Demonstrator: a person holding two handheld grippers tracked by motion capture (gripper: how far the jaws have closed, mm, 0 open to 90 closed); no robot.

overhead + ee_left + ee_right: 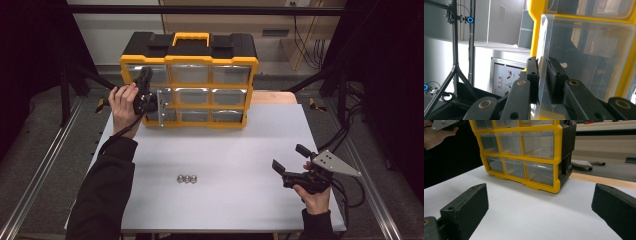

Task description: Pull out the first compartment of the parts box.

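A yellow and black drawer organizer (210, 60) stands at the back of the white table (240, 150), with clear plastic drawers in three rows. My left gripper (150, 102) is at its left column, turned on its side. In the left gripper view its jaws (542, 66) are shut on the clear front lip of a drawer (543, 35), whose box (589, 62) runs into the yellow frame (534, 30). That drawer front (161, 106) sticks out a little from the cabinet. My right gripper (290, 157) rests low at the table's right, open and holding nothing (539, 202), and points at the organizer (524, 157).
Three small metal nuts (187, 178) lie in a row near the table's front middle. A wooden board edge (272, 97) shows behind the table at the right. Black frame posts and cables stand at both sides.
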